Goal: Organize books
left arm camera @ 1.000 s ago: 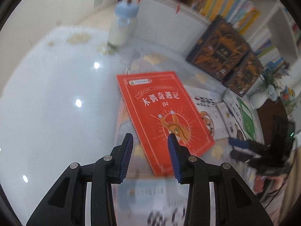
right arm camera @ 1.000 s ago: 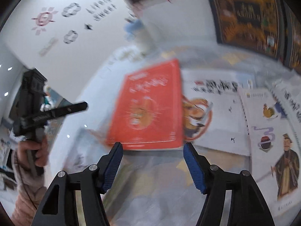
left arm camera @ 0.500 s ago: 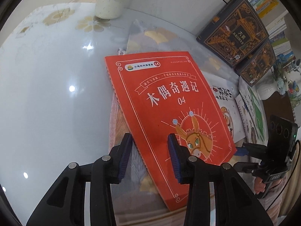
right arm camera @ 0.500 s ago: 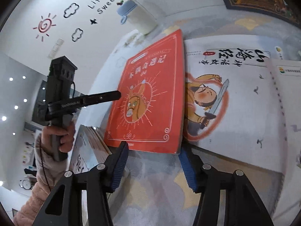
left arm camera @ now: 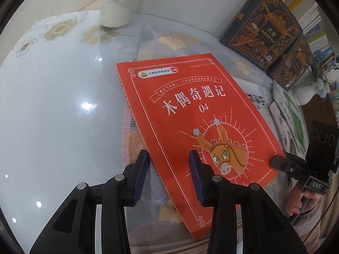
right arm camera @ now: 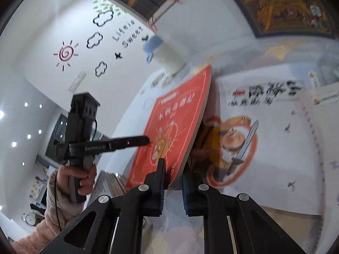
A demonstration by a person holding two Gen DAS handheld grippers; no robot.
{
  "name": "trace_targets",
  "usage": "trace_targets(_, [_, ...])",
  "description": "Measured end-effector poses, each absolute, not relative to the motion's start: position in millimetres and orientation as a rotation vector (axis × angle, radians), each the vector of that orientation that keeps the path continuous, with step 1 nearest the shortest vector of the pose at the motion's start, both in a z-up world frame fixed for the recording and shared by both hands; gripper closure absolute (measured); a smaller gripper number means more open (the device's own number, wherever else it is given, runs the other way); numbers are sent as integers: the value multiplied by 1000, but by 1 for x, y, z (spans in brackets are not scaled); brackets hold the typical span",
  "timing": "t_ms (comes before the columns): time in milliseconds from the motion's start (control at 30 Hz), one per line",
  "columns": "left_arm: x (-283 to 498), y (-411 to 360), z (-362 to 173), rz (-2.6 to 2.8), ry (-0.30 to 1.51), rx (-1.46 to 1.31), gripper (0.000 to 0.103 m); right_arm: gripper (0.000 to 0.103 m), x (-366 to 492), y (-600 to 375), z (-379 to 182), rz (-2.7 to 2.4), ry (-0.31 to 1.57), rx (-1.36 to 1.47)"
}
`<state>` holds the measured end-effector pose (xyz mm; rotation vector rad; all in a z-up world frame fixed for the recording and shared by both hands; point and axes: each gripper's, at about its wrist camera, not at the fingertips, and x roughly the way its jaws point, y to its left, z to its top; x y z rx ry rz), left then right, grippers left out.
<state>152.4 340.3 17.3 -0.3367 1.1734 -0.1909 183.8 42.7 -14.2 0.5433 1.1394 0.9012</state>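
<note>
The red book [left arm camera: 190,114] lies tilted over the tabletop [left arm camera: 53,116], its right side raised above the white picture book [right arm camera: 264,139] beside it. The right gripper [right arm camera: 172,187] pinches the red book's near right corner between its blue pads. The left gripper [left arm camera: 167,175] hangs just above the book's near left edge, its jaws a little apart with nothing between them; one finger is over the cover, the other over the cloth beside it.
</note>
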Motion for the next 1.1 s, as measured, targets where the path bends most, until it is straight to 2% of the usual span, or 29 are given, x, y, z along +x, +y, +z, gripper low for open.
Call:
trace_targets(233, [158,301,33,-306,1169,-320,67,91,178,6,0,822,1128,563])
trace_targets(467, [145,260,77,-308,1110,-226,67,92,149,-63,14,716,1122,606])
trace_targets(633, [115,235,96,-332,1070,-226,67,92,106,-104,28,642,1161,502])
trace_targets(900, [62,165,86,-377,1057,-189,65,90,25,-147,30,678,1253,373])
trace_targets(967, [53,146,70,-360,1079,-174,65,74,21,-157,23,619,1262,347])
trace_targets(1033, [50,131,56,-346,1098,-164,65,64,29,-170,20,555,1221,348])
trace_targets(1100, [48,121,40,-325,1124,-171,65,64,45,-183,19,567,1163,392])
